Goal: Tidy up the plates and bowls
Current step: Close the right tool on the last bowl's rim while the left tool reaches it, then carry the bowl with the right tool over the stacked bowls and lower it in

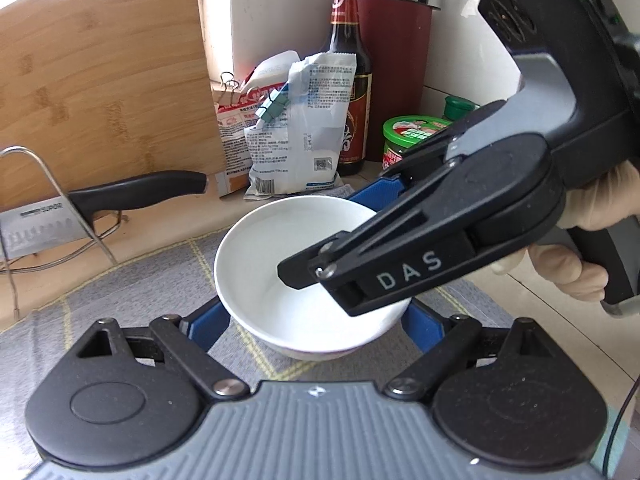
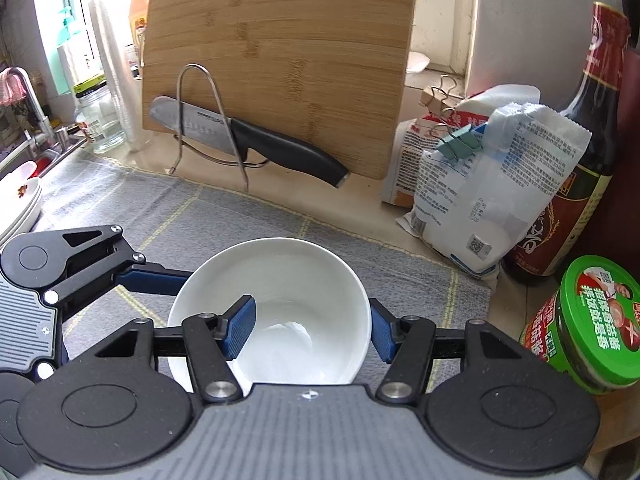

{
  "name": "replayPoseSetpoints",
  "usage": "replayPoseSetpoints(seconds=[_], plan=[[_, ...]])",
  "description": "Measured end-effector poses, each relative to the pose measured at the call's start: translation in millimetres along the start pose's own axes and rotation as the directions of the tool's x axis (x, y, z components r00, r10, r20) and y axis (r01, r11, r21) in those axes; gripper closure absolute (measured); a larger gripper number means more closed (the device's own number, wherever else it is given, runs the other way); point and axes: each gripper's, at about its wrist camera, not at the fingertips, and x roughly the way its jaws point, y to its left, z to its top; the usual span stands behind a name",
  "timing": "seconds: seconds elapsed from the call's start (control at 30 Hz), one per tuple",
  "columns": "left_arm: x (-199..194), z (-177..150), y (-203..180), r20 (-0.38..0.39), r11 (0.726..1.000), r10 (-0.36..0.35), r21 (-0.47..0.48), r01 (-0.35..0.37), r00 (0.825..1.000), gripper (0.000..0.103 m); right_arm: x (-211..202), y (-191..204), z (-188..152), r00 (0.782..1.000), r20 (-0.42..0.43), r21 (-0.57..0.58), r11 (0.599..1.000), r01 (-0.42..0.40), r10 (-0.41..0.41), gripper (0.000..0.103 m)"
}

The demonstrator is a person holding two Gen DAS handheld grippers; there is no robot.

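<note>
A white bowl (image 1: 304, 268) stands on a grey checked mat (image 1: 132, 292); it also shows in the right wrist view (image 2: 280, 304). My left gripper (image 1: 316, 326) is open, its blue pads either side of the bowl's near wall. My right gripper (image 2: 314, 330) is open too, straddling the bowl: one pad inside it, one outside its right wall. In the left wrist view the right gripper (image 1: 380, 220) reaches in from the right, one finger over the bowl. A stack of white plates (image 2: 18, 200) sits at the far left edge.
A bamboo cutting board (image 2: 280, 52) leans on the wall, with a cleaver (image 2: 248, 140) in a wire rack before it. Clipped bags (image 2: 492, 184), a dark sauce bottle (image 2: 580, 152) and a green-lidded jar (image 2: 592, 320) crowd the right. A sink and faucet (image 2: 28, 120) lie left.
</note>
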Motion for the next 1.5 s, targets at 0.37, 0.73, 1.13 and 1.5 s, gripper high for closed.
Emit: replayPoseSetpoints(seconds=[0.37, 0.73, 1.13, 1.5], plan=[[-57, -15, 7, -0.003, 0.998, 0.048, -0.039, -0.048, 0.999, 0.011, -27, 50, 3, 0.998, 0.034, -0.057, 0.997, -0.054, 0.056, 0.038], [-122, -31, 27, 0.010, 0.989, 0.118, -0.088, -0.116, 0.993, 0.011, -43, 114, 10, 0.993, 0.059, -0.145, 0.985, -0.089, 0.099, 0.038], [-172, -59, 66, 0.018, 0.968, 0.204, -0.152, -0.199, 0.979, 0.011, -43, 182, 29, 0.982, 0.076, -0.223, 0.963, -0.150, 0.171, 0.037], [-193, -84, 98, -0.018, 0.947, 0.253, -0.200, -0.251, 0.967, 0.011, -23, 233, 38, 0.972, 0.045, -0.277, 0.938, -0.210, 0.231, 0.037]])
